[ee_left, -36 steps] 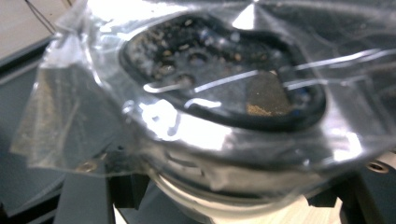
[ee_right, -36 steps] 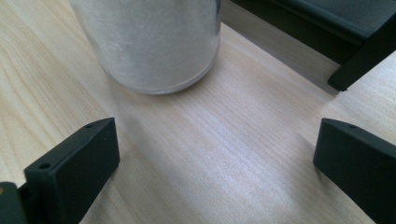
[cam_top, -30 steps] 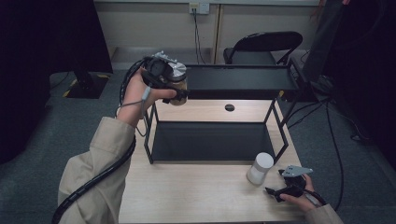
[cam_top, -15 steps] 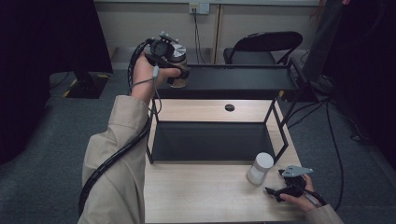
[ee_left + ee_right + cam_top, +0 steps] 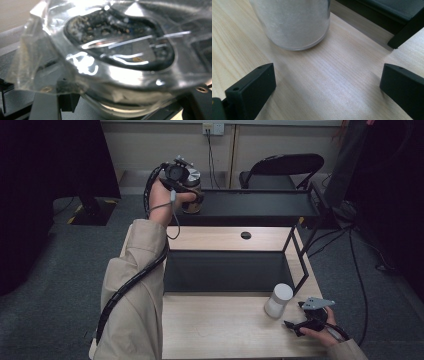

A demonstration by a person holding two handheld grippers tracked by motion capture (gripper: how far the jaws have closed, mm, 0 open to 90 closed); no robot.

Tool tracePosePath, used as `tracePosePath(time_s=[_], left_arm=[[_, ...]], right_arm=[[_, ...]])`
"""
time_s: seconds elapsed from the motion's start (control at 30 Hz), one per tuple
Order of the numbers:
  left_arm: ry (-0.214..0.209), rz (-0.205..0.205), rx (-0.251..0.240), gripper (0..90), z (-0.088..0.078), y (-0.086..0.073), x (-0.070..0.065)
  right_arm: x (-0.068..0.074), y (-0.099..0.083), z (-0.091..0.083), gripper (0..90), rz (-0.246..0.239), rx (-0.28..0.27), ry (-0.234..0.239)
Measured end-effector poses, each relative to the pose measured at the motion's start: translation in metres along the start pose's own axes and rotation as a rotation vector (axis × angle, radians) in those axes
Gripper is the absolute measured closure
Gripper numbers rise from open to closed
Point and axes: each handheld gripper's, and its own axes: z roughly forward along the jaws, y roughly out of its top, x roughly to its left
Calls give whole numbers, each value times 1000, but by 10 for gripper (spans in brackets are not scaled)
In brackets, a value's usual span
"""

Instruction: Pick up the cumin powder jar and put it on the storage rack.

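My left gripper (image 5: 186, 184) is shut on a glass jar (image 5: 192, 203) of dark brown grains, held at the left end of the black rack's top shelf (image 5: 255, 207). In the left gripper view the jar (image 5: 117, 50) looms close, its mouth covered with crinkled clear film, and the left gripper (image 5: 120, 106) grips it from both sides. Whether its base rests on the shelf I cannot tell. My right gripper (image 5: 296, 316) lies open on the wooden table (image 5: 220, 330), just right of a frosted white jar (image 5: 278, 300). That white jar (image 5: 292, 22) stands beyond the right gripper (image 5: 327, 87), not between its jaws.
The black two-tier rack has a lower shelf (image 5: 225, 270) on the table and thin legs (image 5: 299, 255) at the right. A cable hole (image 5: 245, 235) sits in the tabletop behind it. A black chair (image 5: 280, 170) stands beyond, with cables (image 5: 350, 245) on the floor at right.
The left hand has carried the jar away from me and a little to the right, onto the left end of the top shelf. The right gripper and white jar have stayed put.
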Motion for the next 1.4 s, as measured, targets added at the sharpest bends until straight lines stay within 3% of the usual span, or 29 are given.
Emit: tracePosePath(time_s=[0.87,1.0,1.13,1.2,1.4], left_arm=[[2,-36,-38,305,10,-7,-2],[34,-41,-45,203,10,-9,-6],[39,-15,-38,132,4,-12,-7],[49,-19,-58,95,1,-17,-8],[37,19,-87,13,-12,-28,-11]], right_arm=[[0,0,0,0,0,0,0],[0,0,0,0,0,0,0],[0,0,0,0,0,0,1],[0,0,0,0,0,0,1],[0,0,0,0,0,0,0]])
